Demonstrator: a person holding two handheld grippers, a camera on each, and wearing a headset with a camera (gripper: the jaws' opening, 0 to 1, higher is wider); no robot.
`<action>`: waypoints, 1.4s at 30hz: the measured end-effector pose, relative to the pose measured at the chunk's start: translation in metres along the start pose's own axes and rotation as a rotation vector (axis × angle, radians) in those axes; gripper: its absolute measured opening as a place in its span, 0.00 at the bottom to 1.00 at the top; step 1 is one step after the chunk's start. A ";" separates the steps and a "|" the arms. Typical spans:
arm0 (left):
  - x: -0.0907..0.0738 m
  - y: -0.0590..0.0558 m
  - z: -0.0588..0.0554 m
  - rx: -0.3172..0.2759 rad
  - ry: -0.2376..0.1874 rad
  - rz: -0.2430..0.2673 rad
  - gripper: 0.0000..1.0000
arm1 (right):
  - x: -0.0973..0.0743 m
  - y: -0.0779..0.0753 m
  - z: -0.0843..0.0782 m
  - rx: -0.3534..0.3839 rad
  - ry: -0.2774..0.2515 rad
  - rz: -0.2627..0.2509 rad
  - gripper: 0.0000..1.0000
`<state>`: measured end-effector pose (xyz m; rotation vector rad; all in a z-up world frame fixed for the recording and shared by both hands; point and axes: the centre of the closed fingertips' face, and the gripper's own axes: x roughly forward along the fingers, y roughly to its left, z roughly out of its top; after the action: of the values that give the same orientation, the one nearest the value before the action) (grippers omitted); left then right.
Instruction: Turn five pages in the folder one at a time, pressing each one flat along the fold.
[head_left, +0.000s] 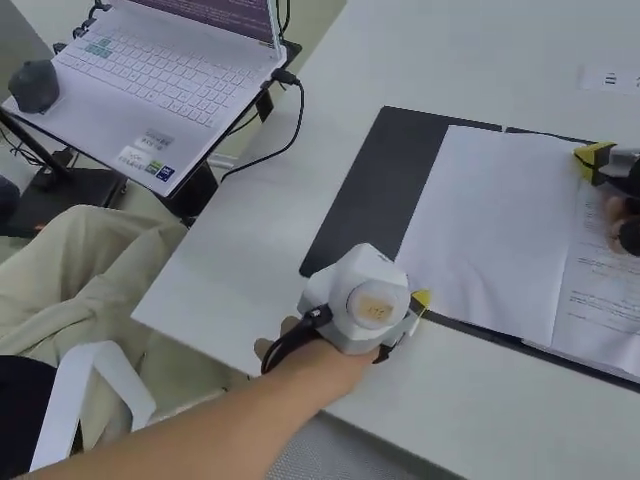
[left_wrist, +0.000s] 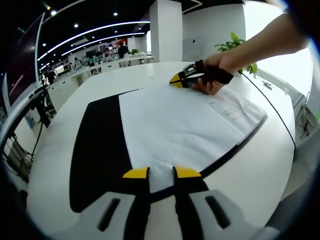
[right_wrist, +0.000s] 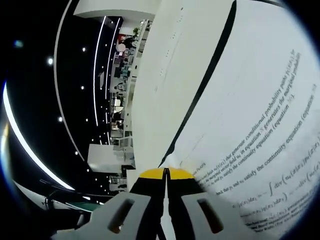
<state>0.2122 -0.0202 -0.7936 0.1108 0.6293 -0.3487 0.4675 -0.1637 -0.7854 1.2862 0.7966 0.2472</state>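
Black folder (head_left: 365, 190) open, 1 blank page (head_left: 490, 230) seemingly flat.

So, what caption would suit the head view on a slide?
A person's left gripper sits at the near edge of an open black folder while the right gripper reaches the far side.

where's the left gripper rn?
Head view, lower centre: the left gripper sits at the near edge of the open folder, its tips at the bottom edge of the blank page.
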 end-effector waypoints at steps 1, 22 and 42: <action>0.000 0.000 0.000 -0.003 -0.001 0.000 0.16 | 0.002 0.002 0.004 0.009 -0.016 0.005 0.00; 0.000 0.000 0.000 0.000 -0.002 -0.003 0.16 | -0.012 -0.001 -0.012 -0.037 0.038 0.002 0.00; -0.001 0.000 0.001 -0.010 -0.006 -0.002 0.16 | -0.045 -0.013 -0.045 -0.036 0.122 0.008 0.00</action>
<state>0.2117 -0.0201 -0.7923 0.0995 0.6249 -0.3480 0.4023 -0.1593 -0.7828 1.2497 0.8867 0.3480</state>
